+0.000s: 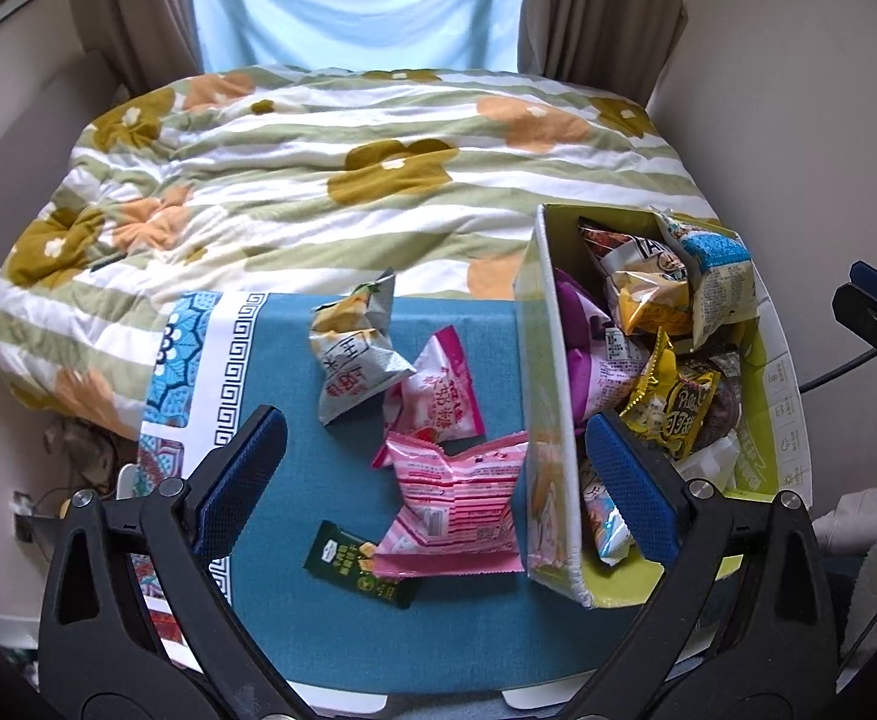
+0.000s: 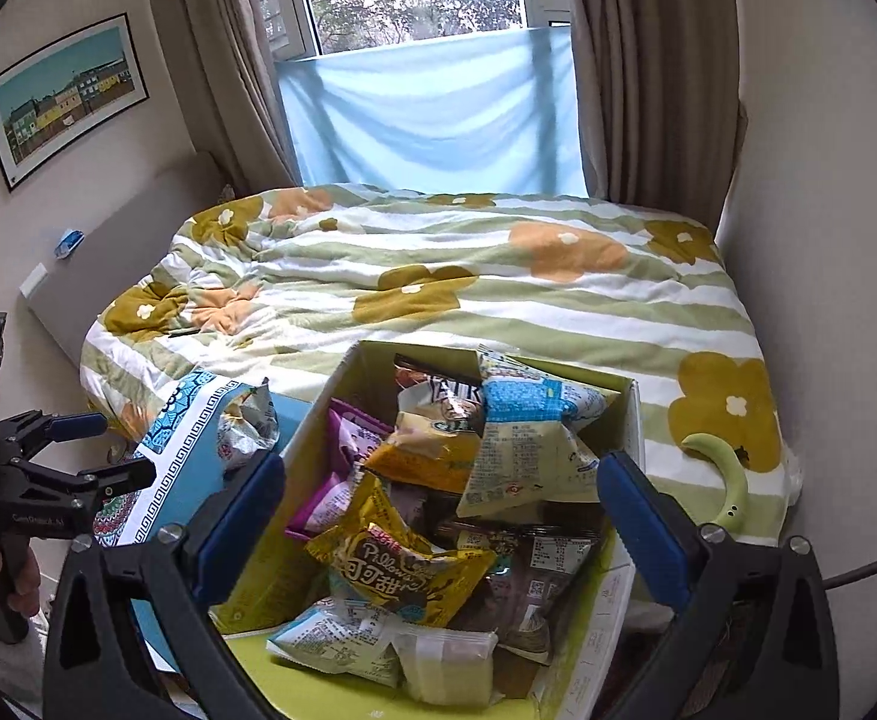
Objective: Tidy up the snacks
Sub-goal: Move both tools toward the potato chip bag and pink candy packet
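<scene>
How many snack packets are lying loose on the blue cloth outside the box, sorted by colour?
Pink: 2, the small pink packet and the large pink packet
Grey and yellow: 1, the crumpled grey packet
Dark green: 1, the dark green bar
Total: 4 loose on the blue cloth; the pile in the box is not counted.

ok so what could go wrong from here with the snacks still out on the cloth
1. The box is heaped: the blue-and-white packet already pokes above its rim, so adding more may spill some.
2. The pink packet overlaps the dark green bar; lifting one could drag the other.
3. The left hand-held gripper is open with one finger over the box wall, so closing might snag the wall rather than a packet.
</scene>
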Demonstrator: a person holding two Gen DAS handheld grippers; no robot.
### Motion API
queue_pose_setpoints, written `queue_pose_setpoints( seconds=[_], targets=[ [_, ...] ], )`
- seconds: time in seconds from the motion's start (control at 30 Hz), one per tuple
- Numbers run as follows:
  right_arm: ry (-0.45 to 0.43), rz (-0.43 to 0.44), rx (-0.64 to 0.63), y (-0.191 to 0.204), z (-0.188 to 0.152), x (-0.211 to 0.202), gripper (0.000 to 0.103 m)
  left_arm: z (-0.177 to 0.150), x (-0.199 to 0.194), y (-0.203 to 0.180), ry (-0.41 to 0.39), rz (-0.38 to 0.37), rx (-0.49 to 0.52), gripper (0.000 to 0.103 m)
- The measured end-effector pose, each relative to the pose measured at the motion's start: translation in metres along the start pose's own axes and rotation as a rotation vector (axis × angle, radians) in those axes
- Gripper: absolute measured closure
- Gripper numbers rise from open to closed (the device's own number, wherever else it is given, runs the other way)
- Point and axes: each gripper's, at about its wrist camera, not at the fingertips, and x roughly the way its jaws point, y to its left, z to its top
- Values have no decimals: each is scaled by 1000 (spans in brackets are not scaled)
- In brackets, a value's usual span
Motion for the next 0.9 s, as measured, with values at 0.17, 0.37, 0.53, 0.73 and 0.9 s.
queue_pose_setpoints(
  seconds=[0.17,0.37,0.53,0.73,0.9],
  targets=[
    [-23,14,-31,32,3,-1,0,-1,-6,39,-13,12,-36,4],
    [-19,30,-42,79,6,15,0,11,4,86,0,-24,-38,4],
    [19,10,-44,123,8,43,0,30,23,116,29,-69,3,4],
    [80,-18,-33,168,4,83,0,49,62,132,85,-134,71,4],
    [123,-78,-42,199,-5,113,0,61,102,133,145,-206,103,4]
  ],
)
